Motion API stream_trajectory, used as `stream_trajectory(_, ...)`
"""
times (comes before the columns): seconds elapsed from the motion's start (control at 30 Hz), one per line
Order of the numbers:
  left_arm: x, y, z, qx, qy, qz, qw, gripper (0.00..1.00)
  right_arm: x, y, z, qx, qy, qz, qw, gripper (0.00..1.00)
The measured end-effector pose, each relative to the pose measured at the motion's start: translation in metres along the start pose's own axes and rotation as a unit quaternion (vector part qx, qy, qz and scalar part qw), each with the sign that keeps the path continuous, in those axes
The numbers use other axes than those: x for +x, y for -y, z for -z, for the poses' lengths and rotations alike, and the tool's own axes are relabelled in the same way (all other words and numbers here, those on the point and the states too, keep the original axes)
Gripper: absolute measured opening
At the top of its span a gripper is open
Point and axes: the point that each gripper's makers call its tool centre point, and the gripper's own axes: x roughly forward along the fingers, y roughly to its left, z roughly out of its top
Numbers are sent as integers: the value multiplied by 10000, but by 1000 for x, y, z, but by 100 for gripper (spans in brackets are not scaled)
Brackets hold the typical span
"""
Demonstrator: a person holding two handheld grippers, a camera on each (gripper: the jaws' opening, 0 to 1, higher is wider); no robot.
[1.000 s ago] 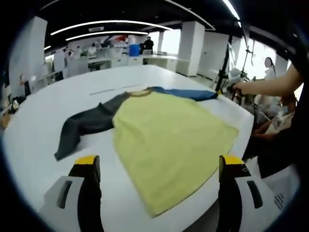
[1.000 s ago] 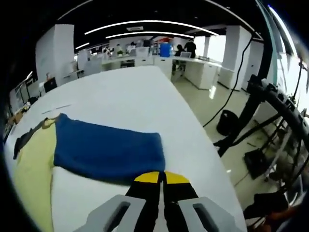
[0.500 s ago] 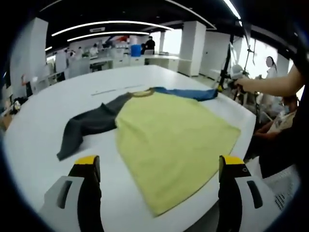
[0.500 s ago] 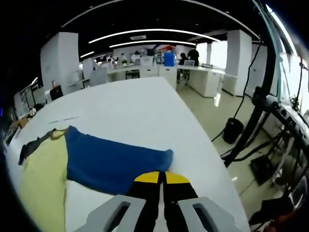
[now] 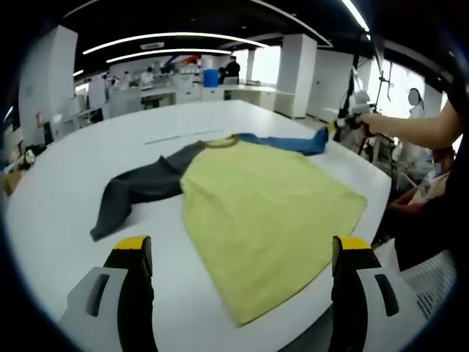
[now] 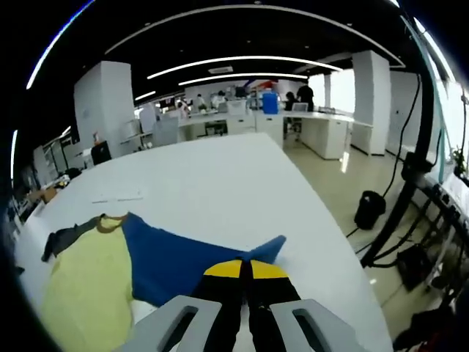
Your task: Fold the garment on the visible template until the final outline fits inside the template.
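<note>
Right gripper view: right gripper (image 6: pixel 245 268) pinches the blue sleeve (image 6: pixel 183 257) cuff, raised; left gripper (image 5: pixel 242 253) hovers wide apart.

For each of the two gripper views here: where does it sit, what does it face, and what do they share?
Left gripper view: rides the open left gripper, facing the yellow shirt body and grey sleeve; the person's forearm shows.
Right gripper view: rides the right gripper, jaws shut on the blue sleeve, facing along the white table.
Shared: the garment and table.
</note>
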Motion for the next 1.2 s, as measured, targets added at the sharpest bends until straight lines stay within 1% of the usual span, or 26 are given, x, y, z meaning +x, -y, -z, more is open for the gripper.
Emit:
stream_trajectory(0.33,-2,1,1,6,11,-3,10000,99,3,-30,-18,-18,123,-270,9996,0)
stream_trajectory(0.67,-3,1,0,-25,59,-21,10000,99,7,-61,-34,-111,246,-638,9976,0)
stream_trajectory(0.8,-4,1,1,-9,57,-31,10000,99,9,-73,-36,-181,251,-762,9966,0)
stream_trajectory(0.9,-6,0,-1,23,129,-68,9999,99,9,-81,-38,-207,262,-838,9959,0)
stream_trajectory(1.1,-7,-4,1,76,37,-149,9999,99,11,-104,-42,-328,250,-1063,9935,0)
stream_trajectory(1.2,-8,-6,0,49,73,-159,9998,99,13,-114,-44,-358,250,-1136,9926,0)
